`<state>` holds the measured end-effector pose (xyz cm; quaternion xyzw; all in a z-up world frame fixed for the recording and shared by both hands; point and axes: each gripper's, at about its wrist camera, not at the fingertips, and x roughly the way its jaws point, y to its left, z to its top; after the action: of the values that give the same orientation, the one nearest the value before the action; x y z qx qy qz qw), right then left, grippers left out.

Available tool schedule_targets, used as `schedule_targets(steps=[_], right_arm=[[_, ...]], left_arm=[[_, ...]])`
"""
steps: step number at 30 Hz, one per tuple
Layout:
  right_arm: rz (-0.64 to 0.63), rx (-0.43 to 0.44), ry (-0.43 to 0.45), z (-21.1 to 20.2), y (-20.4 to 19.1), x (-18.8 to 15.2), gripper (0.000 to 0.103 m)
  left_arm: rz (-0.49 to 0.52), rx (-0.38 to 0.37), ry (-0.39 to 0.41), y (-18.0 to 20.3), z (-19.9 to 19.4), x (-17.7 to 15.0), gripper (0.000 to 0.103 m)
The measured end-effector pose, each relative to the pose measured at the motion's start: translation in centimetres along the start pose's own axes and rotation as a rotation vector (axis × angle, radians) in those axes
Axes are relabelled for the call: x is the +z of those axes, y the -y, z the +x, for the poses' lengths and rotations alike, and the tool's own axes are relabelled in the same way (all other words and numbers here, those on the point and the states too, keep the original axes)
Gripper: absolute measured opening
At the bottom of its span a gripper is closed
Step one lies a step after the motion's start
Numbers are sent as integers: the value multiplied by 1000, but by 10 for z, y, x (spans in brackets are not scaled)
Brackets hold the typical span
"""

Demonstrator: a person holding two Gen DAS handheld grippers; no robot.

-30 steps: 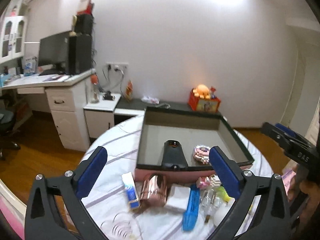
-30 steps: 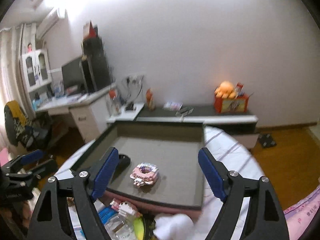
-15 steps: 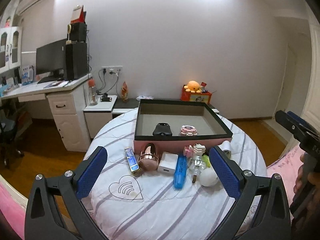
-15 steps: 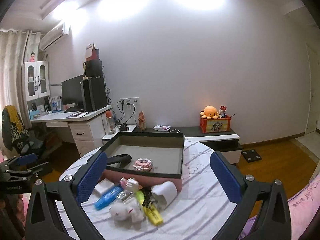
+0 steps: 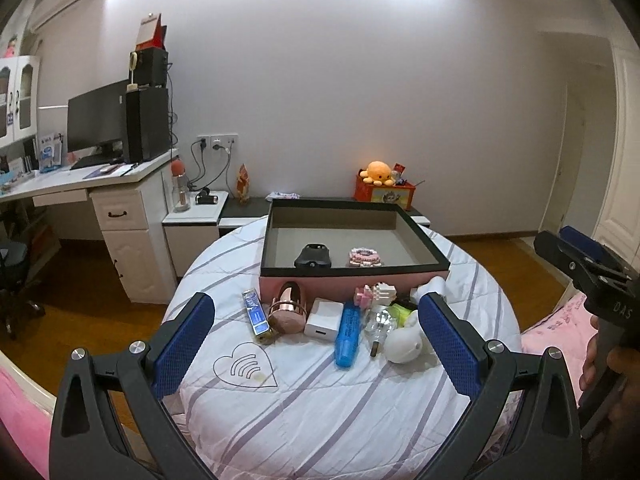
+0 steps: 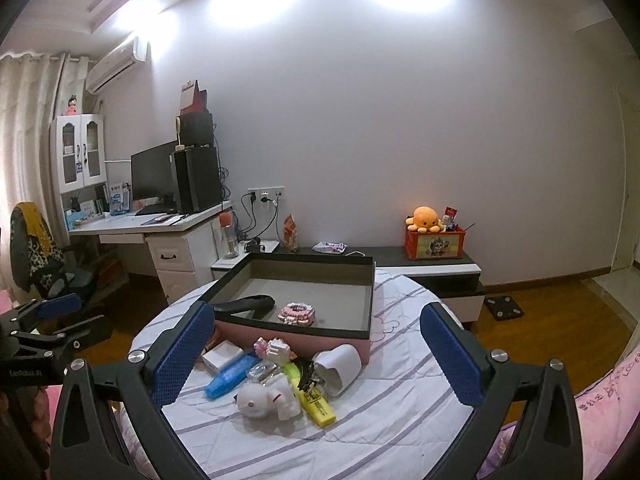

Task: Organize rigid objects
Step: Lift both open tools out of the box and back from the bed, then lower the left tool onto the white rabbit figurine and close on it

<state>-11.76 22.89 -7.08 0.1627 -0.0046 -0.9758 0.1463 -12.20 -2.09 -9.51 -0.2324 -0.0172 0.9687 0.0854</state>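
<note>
A pink box with a black rim stands at the far side of the round striped table. Inside lie a black case and a pink block piece. In front of the box sit a blue tube, a white charger, a rose-gold item, a white toy, a yellow highlighter and a tipped white cup. My left gripper and right gripper hang open and empty, back from the table.
A white desk with a monitor and an office chair stand to the left. A low cabinet carrying an orange plush on a red box runs along the back wall. Pink bedding lies at the right. Wooden floor surrounds the table.
Both grippers have pulled back from the box, so the whole table and room now show. The right gripper's jaws have spread wider. The things on the table have not moved.
</note>
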Motion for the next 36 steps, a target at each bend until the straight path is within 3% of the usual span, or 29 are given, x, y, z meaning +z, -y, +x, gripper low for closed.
schedule_targets(steps=[9,24,36], right_arm=[[30,-12,-79,22,12,-14,103],[116,-30,-203,70,55,-43,103],[199,-27,-268,99,94,-60,103]], left_arm=[[29,-11,-74,14,32,-13,103],[192,-141,-268,99,123,-51,103],[272,-100,-321,128,167,-68,99]])
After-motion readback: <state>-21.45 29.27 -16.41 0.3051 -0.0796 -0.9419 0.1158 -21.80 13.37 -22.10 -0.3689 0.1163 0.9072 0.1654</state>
